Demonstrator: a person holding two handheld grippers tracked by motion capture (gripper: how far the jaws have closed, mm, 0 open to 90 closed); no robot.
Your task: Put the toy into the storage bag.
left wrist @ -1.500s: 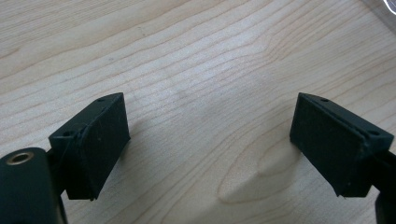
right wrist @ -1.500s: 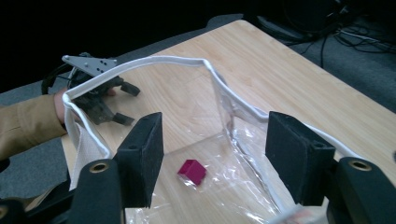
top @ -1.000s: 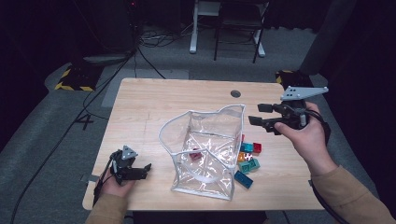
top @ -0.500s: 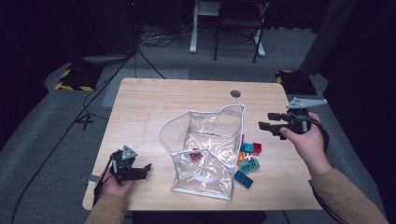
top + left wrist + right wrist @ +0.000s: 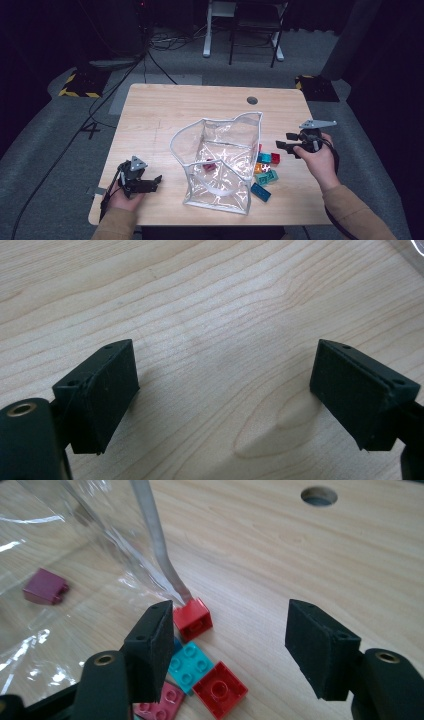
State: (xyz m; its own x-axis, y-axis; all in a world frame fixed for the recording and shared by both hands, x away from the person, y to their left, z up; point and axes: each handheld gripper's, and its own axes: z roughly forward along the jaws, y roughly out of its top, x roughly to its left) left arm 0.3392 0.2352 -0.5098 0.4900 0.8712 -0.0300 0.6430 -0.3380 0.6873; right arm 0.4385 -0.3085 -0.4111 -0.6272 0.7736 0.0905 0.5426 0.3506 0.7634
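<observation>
Sinking since earlier frame: right claw (image 5: 287,141), open, nearer bricks (image 5: 192,619).

High view: fixed overhead, looks forward-down over whole desk (image 5: 165,115), far off. Left gripper view: rides left gripper (image 5: 225,395), very near bare wood. Right gripper view: rides right gripper (image 5: 227,645), close on bricks (image 5: 192,619) beside clear bag (image 5: 75,540). Bricks, bag shared with high view.
</observation>
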